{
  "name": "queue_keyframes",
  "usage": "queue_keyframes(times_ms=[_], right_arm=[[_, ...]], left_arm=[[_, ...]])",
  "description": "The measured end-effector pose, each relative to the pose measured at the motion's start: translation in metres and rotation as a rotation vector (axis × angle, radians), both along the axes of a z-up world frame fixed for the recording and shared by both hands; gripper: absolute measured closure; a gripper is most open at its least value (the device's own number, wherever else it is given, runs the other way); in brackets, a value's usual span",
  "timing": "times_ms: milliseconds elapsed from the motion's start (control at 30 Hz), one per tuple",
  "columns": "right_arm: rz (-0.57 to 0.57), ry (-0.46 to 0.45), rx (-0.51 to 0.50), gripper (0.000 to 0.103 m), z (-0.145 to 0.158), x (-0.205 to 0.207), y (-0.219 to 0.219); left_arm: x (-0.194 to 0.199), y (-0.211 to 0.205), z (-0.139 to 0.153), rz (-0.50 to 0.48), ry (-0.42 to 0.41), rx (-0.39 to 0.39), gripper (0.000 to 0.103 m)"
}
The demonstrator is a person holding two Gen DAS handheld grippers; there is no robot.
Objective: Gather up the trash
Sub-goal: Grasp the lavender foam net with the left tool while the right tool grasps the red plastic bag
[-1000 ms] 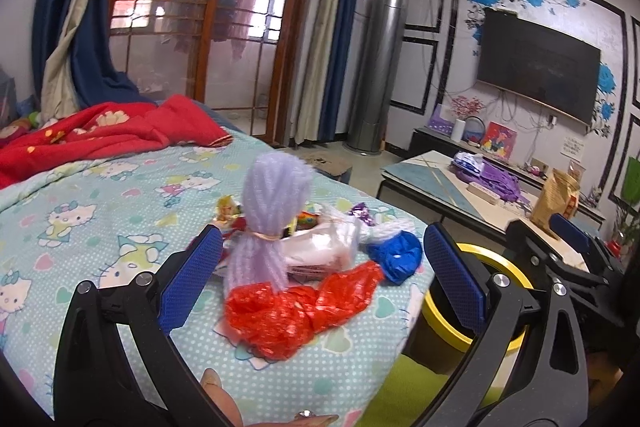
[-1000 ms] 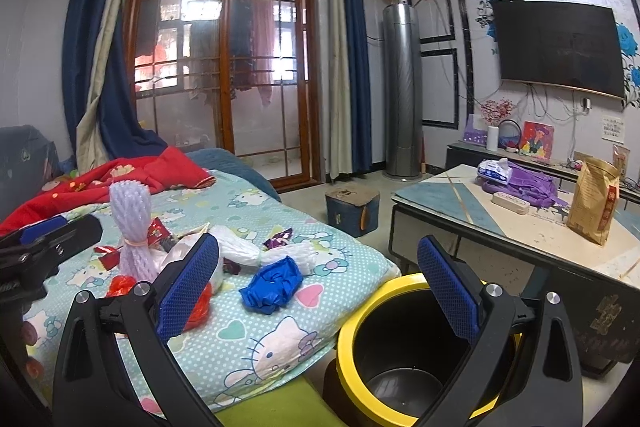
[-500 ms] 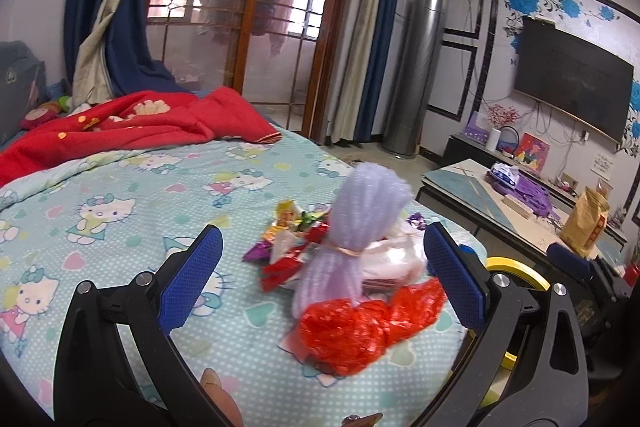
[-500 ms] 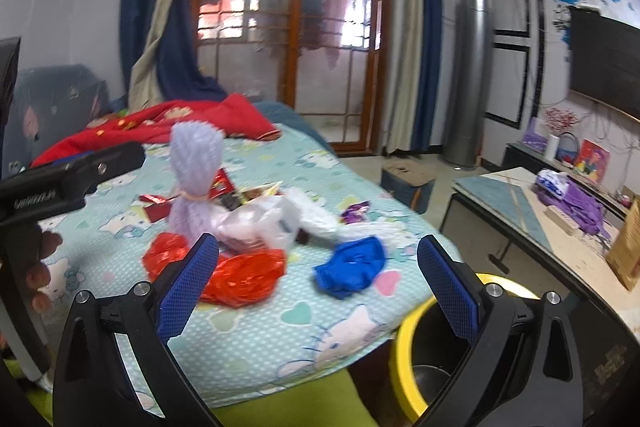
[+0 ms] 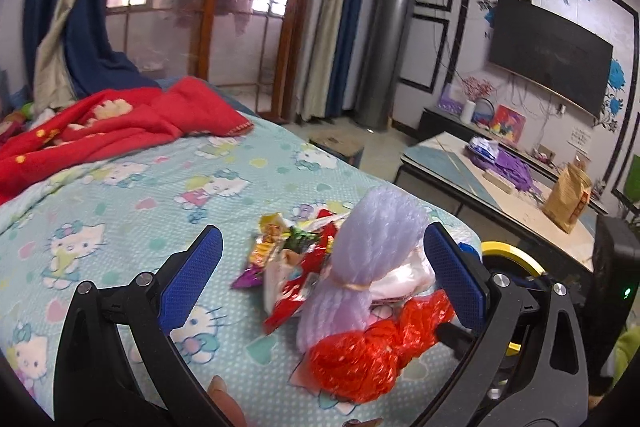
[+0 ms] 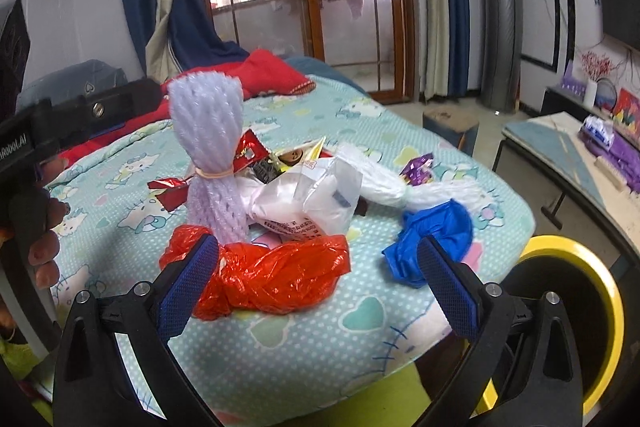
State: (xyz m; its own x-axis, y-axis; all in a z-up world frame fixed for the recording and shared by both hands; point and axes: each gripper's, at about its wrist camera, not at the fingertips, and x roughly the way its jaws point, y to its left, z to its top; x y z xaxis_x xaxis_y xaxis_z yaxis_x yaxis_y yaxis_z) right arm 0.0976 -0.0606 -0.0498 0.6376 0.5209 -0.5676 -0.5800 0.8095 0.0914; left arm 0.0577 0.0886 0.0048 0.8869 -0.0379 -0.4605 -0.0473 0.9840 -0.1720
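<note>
A heap of trash lies on the bed's near corner. In it are a purple foam net (image 5: 372,267) (image 6: 212,155) standing upright, a crumpled red plastic bag (image 5: 372,359) (image 6: 272,275), a white bag (image 6: 308,199), a blue bag (image 6: 432,239) and snack wrappers (image 5: 280,247). My left gripper (image 5: 323,231) is open, with the net and wrappers framed between its fingers but untouched. My right gripper (image 6: 318,243) points down at the red bag; its jaws are closing, the bag lies between them, and the pads do not press it.
A yellow-rimmed bin (image 6: 572,307) (image 5: 508,259) stands on the floor by the bed's corner. A red blanket (image 5: 120,123) lies at the far side of the bed. A low table (image 5: 500,195) with bags stands to the right. A hand (image 6: 44,247) holds the left gripper's handle.
Both grippers have swung left, away from the bin and toward the heap. The right one has dipped and come close over the red bag.
</note>
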Motion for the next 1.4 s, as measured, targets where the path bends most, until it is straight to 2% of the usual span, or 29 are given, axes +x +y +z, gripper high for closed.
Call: queue_keyframes(times_ms=[200,333,467,500,567,700,833,933,1100,1400], right_arm=[[0.028,0.083,-0.005,0.034,-0.015,0.007,0.009],[0.072,0.129,0.010,0.060,-0.022,0.008,0.009],[0.097,0.150,0.019,0.080,-0.026,0.006,0.007],[0.101,0.151,0.018,0.082,-0.027,0.006,0.007],[0.112,0.153,0.021,0.087,-0.027,0.004,0.004],[0.126,0.149,0.018,0.090,-0.026,-0.001,0.001],[0.133,0.138,0.013,0.092,-0.021,-0.005,-0.002],[0.143,0.132,0.009,0.093,-0.019,-0.004,-0.006],[0.145,0.125,0.011,0.095,-0.011,-0.007,-0.013],[0.156,0.124,0.014,0.096,0.003,-0.012,-0.023]], left_arm=[[0.017,-0.016,-0.011,-0.065,0.037,0.032,0.010],[0.023,-0.020,-0.019,-0.063,0.060,0.037,0.011],[0.024,-0.016,-0.025,-0.075,0.074,-0.015,0.022],[0.025,-0.015,-0.026,-0.076,0.077,-0.018,0.024],[0.024,-0.014,-0.027,-0.078,0.076,-0.030,0.033],[0.024,-0.015,-0.027,-0.090,0.074,-0.041,0.043],[0.023,-0.016,-0.027,-0.108,0.068,-0.049,0.065],[0.021,-0.014,-0.025,-0.121,0.065,-0.077,0.074],[0.014,-0.007,-0.018,-0.159,0.046,-0.168,0.078],[0.003,-0.013,0.002,-0.210,0.005,-0.188,0.080]])
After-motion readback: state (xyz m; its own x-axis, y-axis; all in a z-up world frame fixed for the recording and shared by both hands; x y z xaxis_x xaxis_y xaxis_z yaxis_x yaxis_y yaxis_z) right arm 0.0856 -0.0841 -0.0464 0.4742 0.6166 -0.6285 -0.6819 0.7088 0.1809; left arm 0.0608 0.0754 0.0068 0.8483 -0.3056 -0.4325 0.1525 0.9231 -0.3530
